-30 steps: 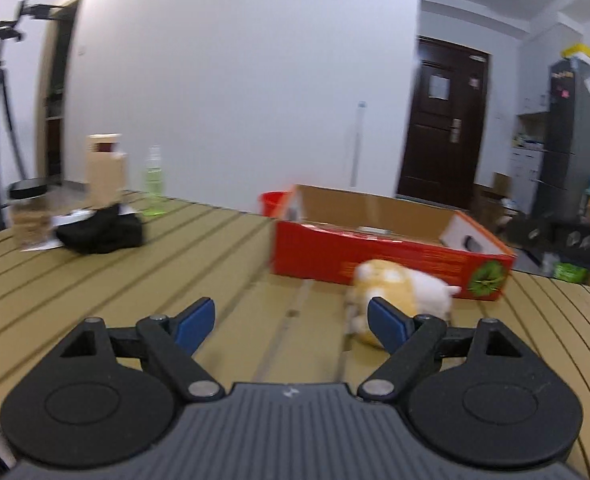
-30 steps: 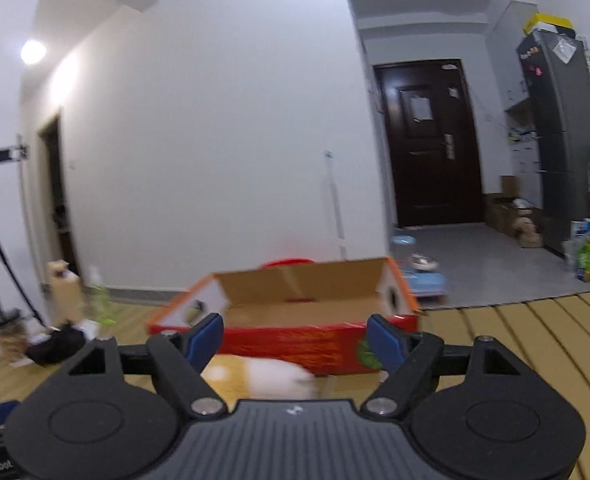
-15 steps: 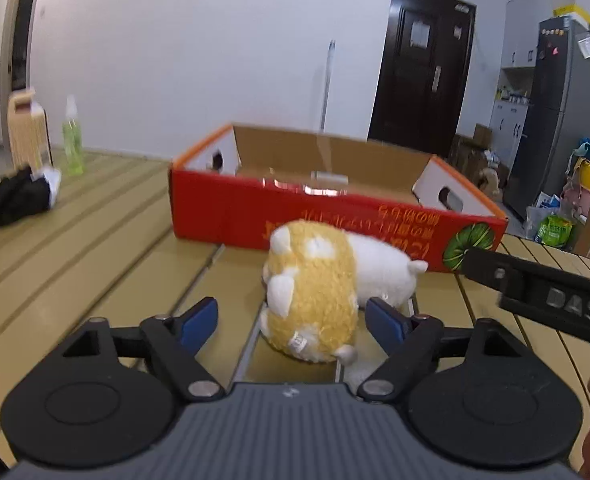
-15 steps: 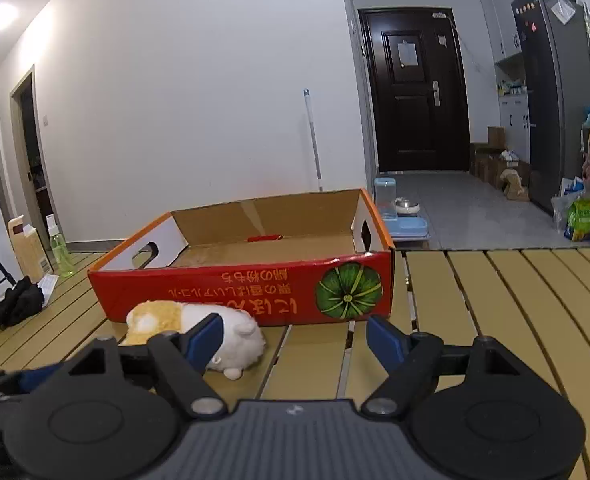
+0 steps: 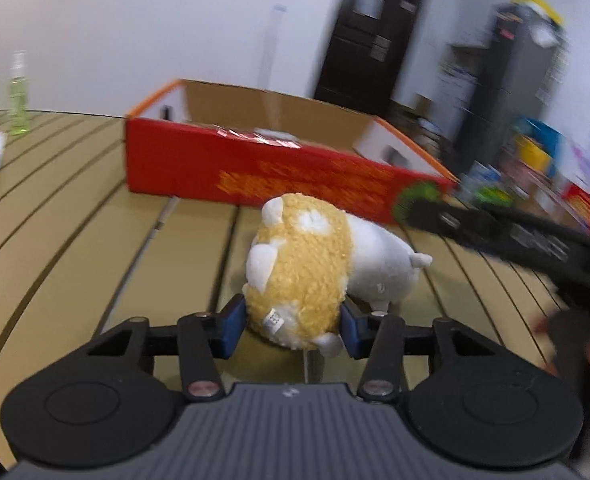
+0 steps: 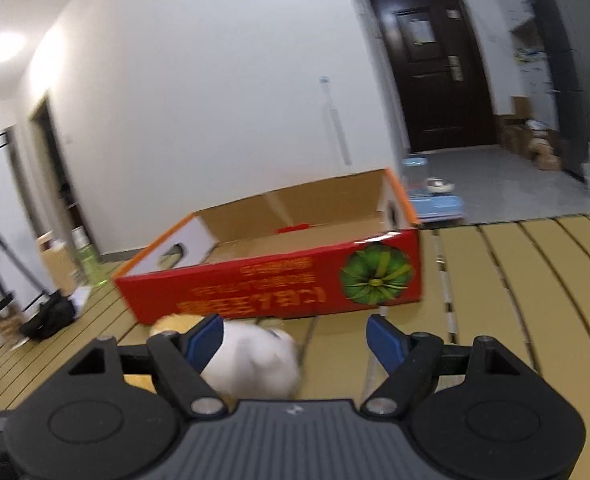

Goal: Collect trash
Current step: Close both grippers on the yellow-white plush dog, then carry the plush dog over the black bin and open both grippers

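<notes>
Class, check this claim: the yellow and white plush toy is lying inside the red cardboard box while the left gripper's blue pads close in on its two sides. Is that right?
Not quite. The plush toy lies on the slatted table in front of the red cardboard box, not inside it; the left wrist view shows this. The rest holds: the left gripper is closing, with the toy between its blue pads.

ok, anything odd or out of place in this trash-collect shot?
Yes. The thing between the closing jaws of the left hand-held gripper is a plush toy, lying on its side on the table, not obvious trash. The red box behind it has its print upside down.
</notes>
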